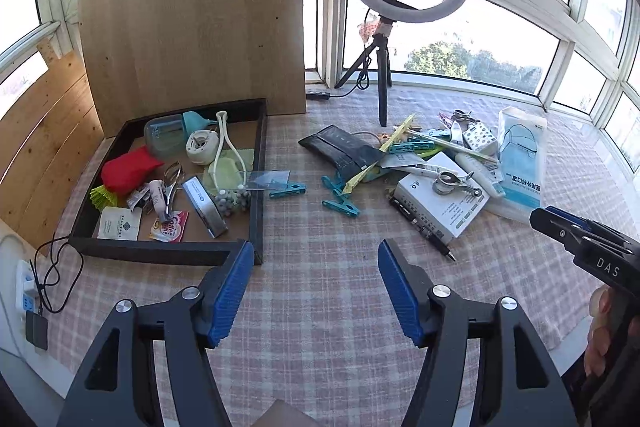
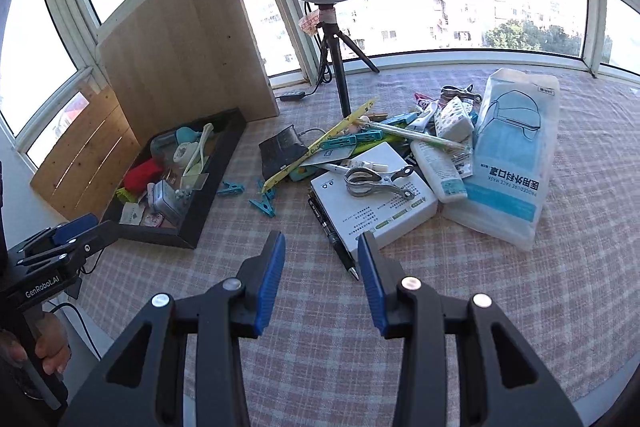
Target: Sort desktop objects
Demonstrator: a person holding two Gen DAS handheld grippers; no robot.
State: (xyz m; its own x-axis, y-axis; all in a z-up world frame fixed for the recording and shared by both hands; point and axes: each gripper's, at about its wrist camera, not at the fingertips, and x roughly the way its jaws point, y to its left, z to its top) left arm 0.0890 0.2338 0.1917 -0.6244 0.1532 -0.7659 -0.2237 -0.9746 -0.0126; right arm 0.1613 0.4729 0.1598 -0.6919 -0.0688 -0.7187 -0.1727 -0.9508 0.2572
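A black tray (image 1: pixel 258 187) (image 2: pixel 218 163) on the left holds sorted items: a red pouch (image 1: pixel 128 169), a bottle, a metal tin (image 1: pixel 204 205), sachets. To its right lies a pile: a white box (image 1: pixel 438 211) (image 2: pixel 384 203) with a metal clip (image 2: pixel 378 181) on top, a black pen (image 2: pixel 340 247), teal clothespins (image 1: pixel 340 207) (image 2: pixel 262 205), a mask packet (image 1: pixel 522 155) (image 2: pixel 510 155). My left gripper (image 1: pixel 316 255) hangs open over the cloth by the tray's near corner, empty. My right gripper (image 2: pixel 322 247) is open and empty, just short of the pen and box.
A ring light on a tripod (image 1: pixel 384 67) (image 2: pixel 340 75) stands behind the pile. A wooden board (image 1: pixel 192 23) leans upright behind the tray. A power strip and cables (image 1: pixel 28 287) lie at the left table edge. Checked cloth covers the table.
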